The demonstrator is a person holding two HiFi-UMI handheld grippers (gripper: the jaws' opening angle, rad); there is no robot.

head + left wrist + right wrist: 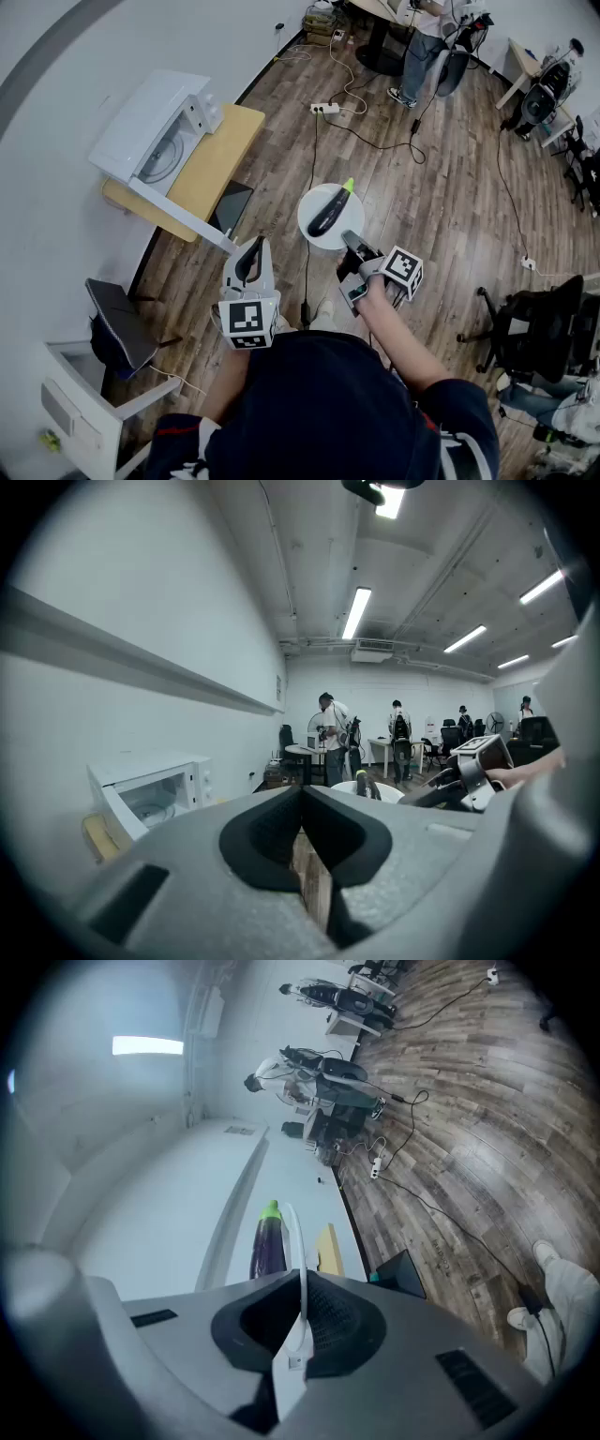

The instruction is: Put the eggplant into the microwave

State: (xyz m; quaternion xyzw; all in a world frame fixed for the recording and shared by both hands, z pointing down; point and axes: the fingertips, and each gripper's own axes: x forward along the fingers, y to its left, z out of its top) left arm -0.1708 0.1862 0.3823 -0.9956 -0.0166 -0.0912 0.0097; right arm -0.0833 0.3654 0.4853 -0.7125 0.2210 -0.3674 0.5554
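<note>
A dark purple eggplant (pixel 328 211) with a green stem lies on a white plate (pixel 309 232). My right gripper (pixel 349 240) is shut on the plate's near rim and holds it above the floor. In the right gripper view the plate rim (pixel 293 1241) runs edge-on between the jaws, with the eggplant (pixel 267 1243) beyond them. The white microwave (pixel 155 127) stands on a wooden table at the upper left with its door open, well apart from the plate. My left gripper (pixel 250 260) hovers left of the plate, jaws together and empty. In its view the microwave (pixel 155 794) is at the left.
The wooden table (pixel 220 155) stands against the wall, with a dark flat panel (pixel 232 206) leaning at its side. A grey chair (pixel 117 323) is at the lower left. A power strip and cables (pixel 324 108) lie on the floor. People and desks (pixel 422 47) are at the far end.
</note>
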